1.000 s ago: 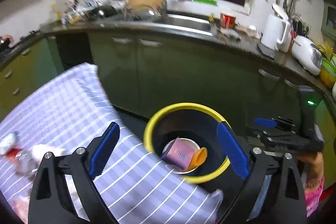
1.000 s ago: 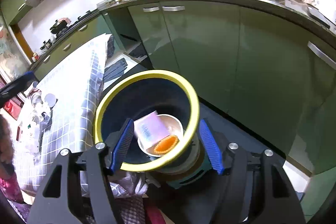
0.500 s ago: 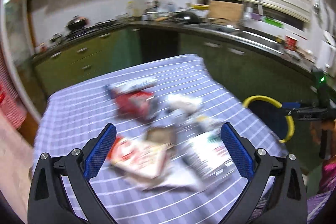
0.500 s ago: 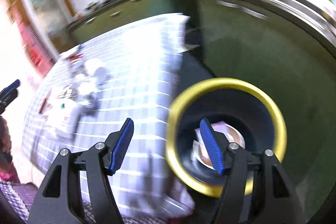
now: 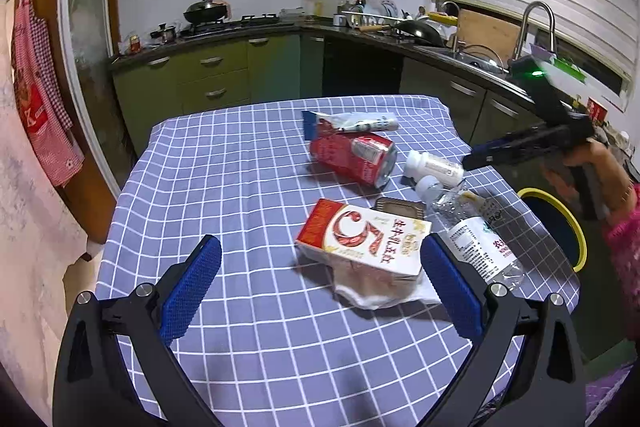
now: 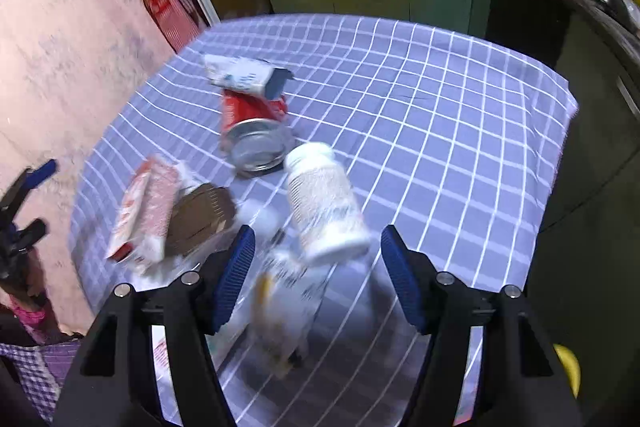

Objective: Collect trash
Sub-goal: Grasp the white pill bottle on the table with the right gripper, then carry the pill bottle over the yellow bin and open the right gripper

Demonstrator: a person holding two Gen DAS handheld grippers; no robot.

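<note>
Trash lies on a blue checked tablecloth (image 5: 240, 187): a red-and-white milk carton (image 5: 362, 237) on a crumpled tissue (image 5: 376, 293), a crushed red can (image 5: 354, 157), a white pill bottle (image 5: 434, 167), a clear plastic bottle (image 5: 472, 235), a small brown tin (image 5: 398, 209) and a white-blue wrapper (image 5: 352, 123). My left gripper (image 5: 320, 291) is open and empty, just short of the carton. My right gripper (image 6: 316, 277) is open above the pill bottle (image 6: 324, 201) and the clear bottle (image 6: 284, 307). The yellow-rimmed bin (image 5: 560, 223) stands beside the table at the right.
Green kitchen cabinets (image 5: 224, 79) and a dark counter with a stove, pans and a sink (image 5: 476, 61) run behind the table. A red checked apron (image 5: 38, 83) hangs at the left by a doorway. The table's far and left parts hold no objects.
Both grippers swung away from the bin, where they hung open over it, back to the table. The left now faces the carton and the right hovers over the bottles.
</note>
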